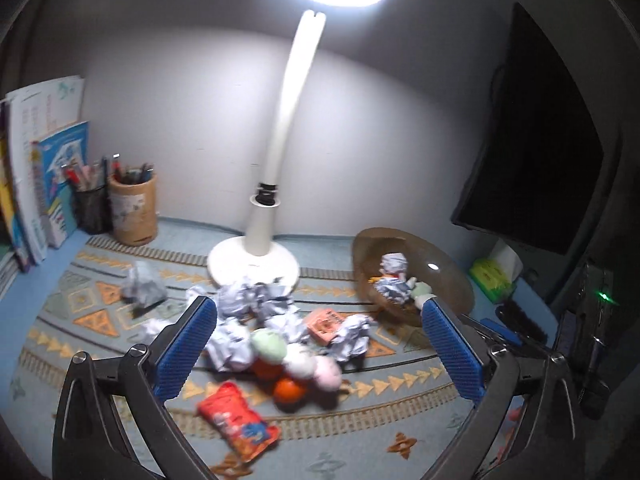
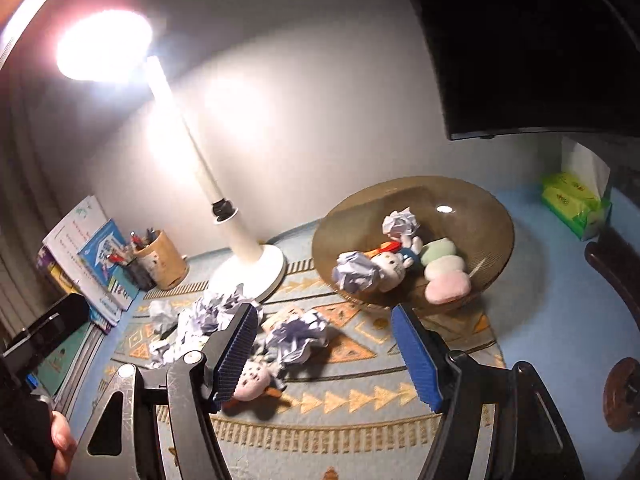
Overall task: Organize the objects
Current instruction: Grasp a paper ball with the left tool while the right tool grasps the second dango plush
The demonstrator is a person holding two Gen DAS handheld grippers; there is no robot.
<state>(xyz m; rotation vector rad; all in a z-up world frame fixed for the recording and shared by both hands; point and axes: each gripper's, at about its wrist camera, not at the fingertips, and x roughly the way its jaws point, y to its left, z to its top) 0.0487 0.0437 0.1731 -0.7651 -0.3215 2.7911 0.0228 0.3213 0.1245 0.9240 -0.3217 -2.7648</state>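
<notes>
Blue-padded left gripper (image 1: pixel 320 344) and right gripper (image 2: pixel 324 352) both spread, empty. Crumpled paper (image 1: pixel 256 304) and toys (image 1: pixel 296 364) lie just ahead; bowl (image 2: pixel 472 200) beyond right. Next: close on one.

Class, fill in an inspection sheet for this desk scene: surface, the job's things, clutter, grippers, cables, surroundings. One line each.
Surface: blue desk with a patterned mat on it.
Job's things: brown bowl holds two paper balls, a plush cat and a three-colour dumpling toy. On the mat lie crumpled papers, a red snack packet, an orange ball and a small plush.
Clutter: pen cups, books, tissue pack.
Grippers: left gripper open, empty; right gripper open, empty.
Cables: nothing seen.
Surroundings: lit desk lamp, dark monitor, white wall.
</notes>
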